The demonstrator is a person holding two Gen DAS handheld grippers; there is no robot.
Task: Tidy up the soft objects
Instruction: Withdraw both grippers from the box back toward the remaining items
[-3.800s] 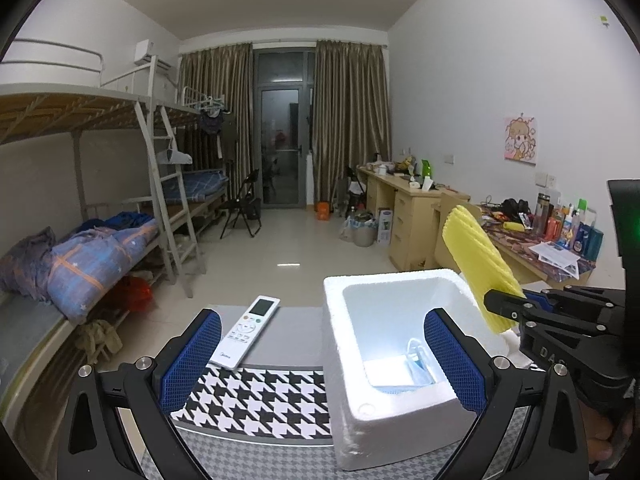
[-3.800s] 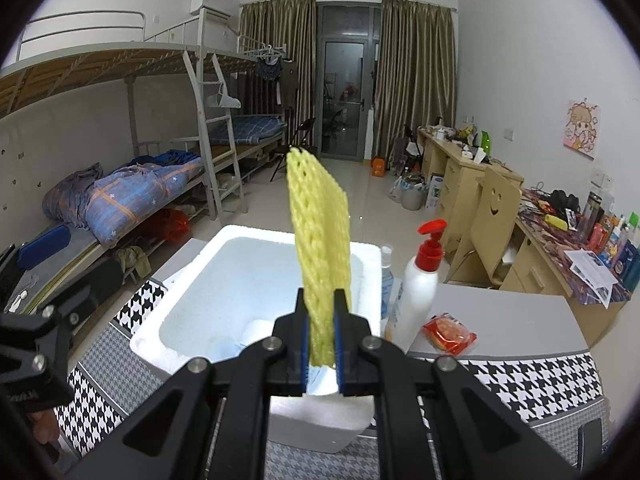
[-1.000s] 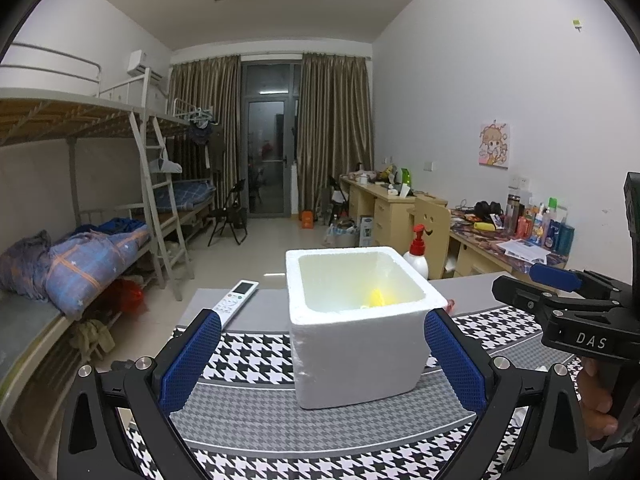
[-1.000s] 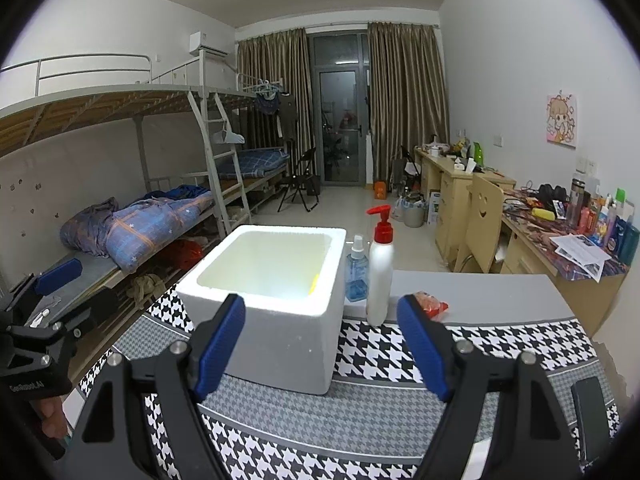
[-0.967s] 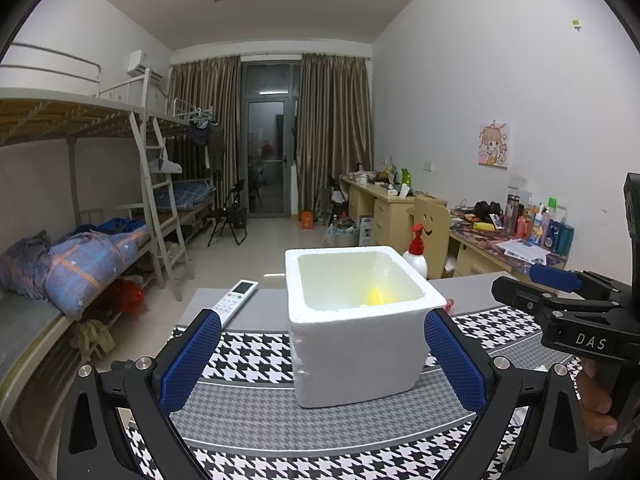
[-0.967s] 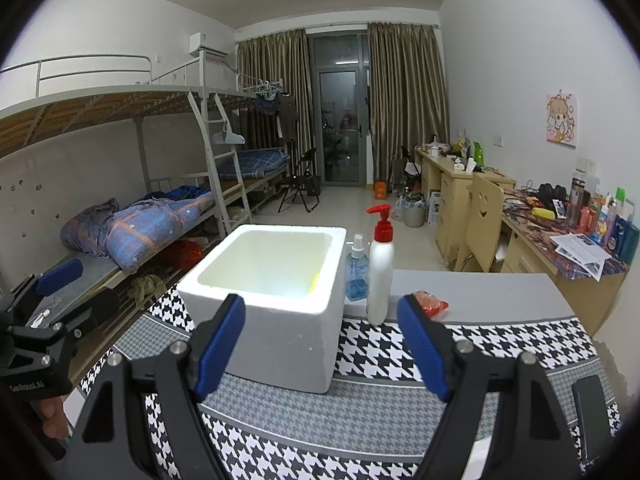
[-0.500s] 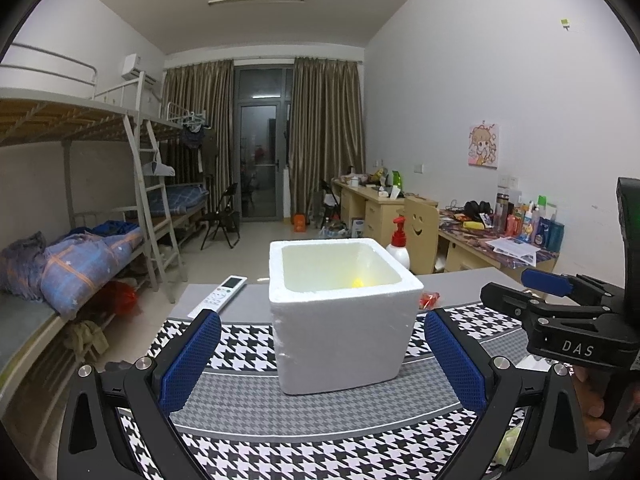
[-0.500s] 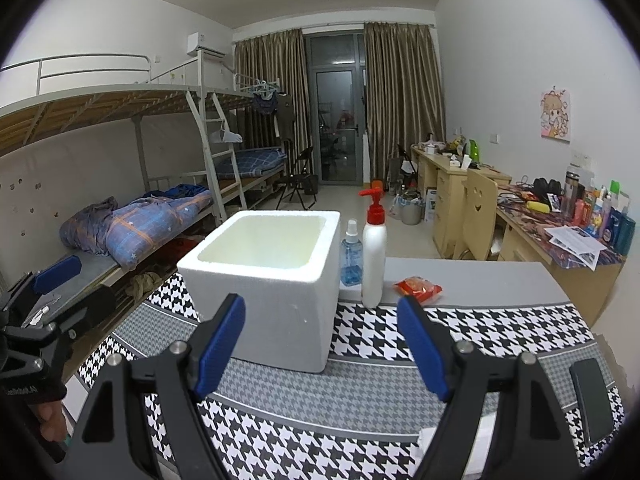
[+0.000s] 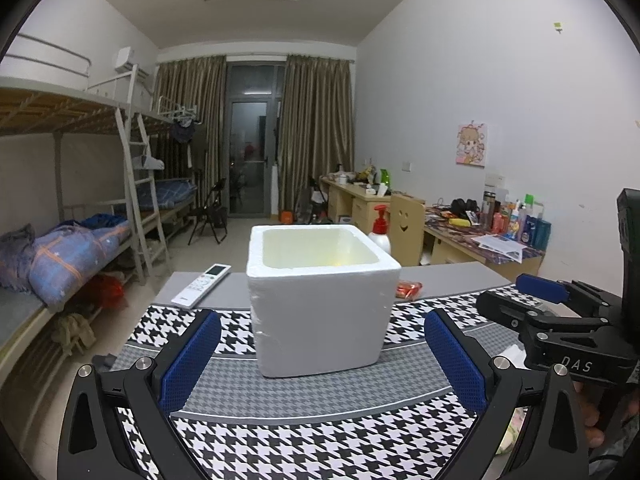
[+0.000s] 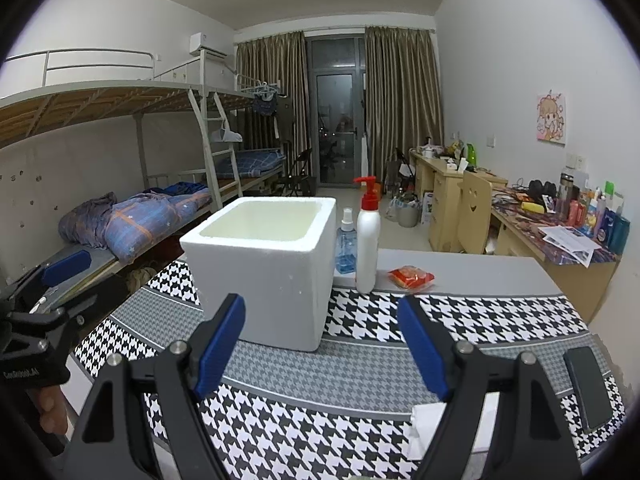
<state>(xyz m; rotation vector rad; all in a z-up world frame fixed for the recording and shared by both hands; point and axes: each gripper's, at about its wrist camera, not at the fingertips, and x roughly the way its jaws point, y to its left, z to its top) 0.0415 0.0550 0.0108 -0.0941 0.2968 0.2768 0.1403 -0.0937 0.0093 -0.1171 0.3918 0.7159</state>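
Both my left hand-held gripper (image 9: 318, 364) and right hand-held gripper (image 10: 322, 348) gape wide, holding nothing, so a careless reach could tip the light foam box (image 10: 266, 264) or pump bottle (image 10: 367, 240).

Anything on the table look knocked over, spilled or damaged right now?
Nothing stands out. The foam box sits upright on the houndstooth cloth, pump bottle and spray bottle stand upright beside it, and both grippers are open and empty.
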